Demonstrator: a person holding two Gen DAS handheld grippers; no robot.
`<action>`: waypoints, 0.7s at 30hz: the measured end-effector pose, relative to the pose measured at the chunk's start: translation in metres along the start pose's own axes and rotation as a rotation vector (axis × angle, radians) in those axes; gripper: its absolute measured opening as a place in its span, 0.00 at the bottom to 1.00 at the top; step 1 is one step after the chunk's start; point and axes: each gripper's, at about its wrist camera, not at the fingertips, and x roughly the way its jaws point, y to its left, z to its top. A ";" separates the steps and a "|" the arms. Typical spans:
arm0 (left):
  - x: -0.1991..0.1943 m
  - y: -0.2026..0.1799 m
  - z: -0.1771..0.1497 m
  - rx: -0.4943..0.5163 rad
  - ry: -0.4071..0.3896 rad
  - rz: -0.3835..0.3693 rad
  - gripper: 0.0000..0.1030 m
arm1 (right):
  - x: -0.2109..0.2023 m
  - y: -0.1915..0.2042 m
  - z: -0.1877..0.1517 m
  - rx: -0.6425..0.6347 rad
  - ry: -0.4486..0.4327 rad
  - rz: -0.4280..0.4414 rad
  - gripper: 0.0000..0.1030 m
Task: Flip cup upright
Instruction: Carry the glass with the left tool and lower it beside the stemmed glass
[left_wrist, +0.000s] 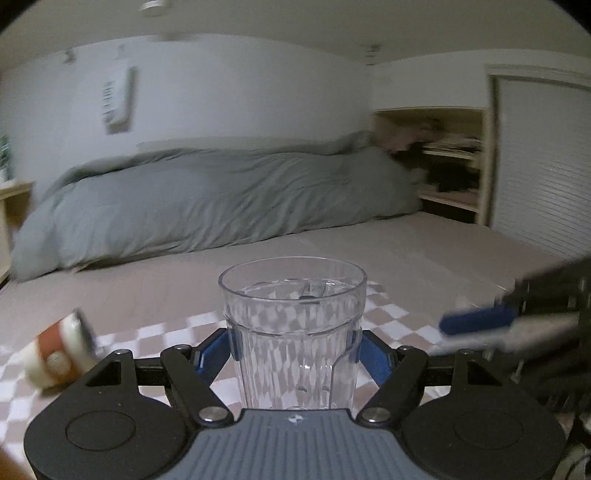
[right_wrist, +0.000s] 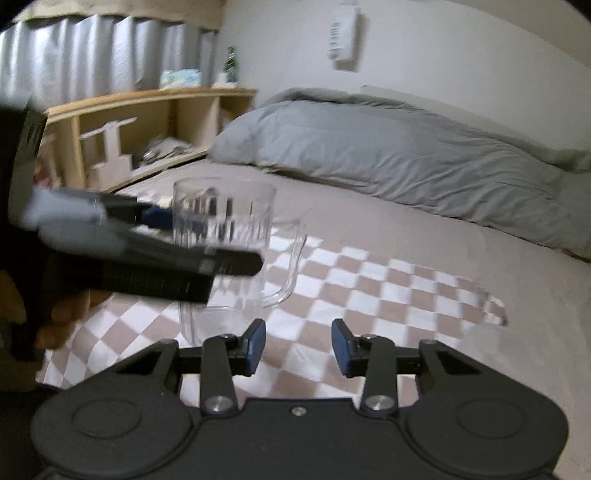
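A clear ribbed plastic cup (left_wrist: 293, 332) with a handle stands upright, mouth up, between the blue pads of my left gripper (left_wrist: 293, 349), which is shut on its sides. In the right wrist view the same cup (right_wrist: 225, 236) is held over the checkered cloth (right_wrist: 351, 288), its handle pointing right, with the left gripper's fingers (right_wrist: 159, 218) clamped on it. My right gripper (right_wrist: 298, 341) is open and empty, just right of and in front of the cup. Its blurred blue finger shows at the right of the left wrist view (left_wrist: 476, 321).
A red and white container (left_wrist: 59, 350) lies on its side on the checkered cloth at the left. A grey duvet (left_wrist: 221, 199) is bunched along the far side of the bed. A wooden shelf unit (right_wrist: 140, 129) stands behind the bed.
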 end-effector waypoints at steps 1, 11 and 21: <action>0.003 -0.002 -0.002 0.005 0.000 -0.022 0.74 | -0.006 -0.006 0.001 0.014 -0.008 -0.013 0.38; 0.047 -0.038 -0.004 0.026 -0.016 -0.235 0.74 | -0.040 -0.054 0.002 0.141 -0.063 -0.134 0.38; 0.060 -0.046 -0.023 0.061 0.006 -0.212 0.76 | -0.038 -0.065 -0.006 0.183 -0.068 -0.154 0.38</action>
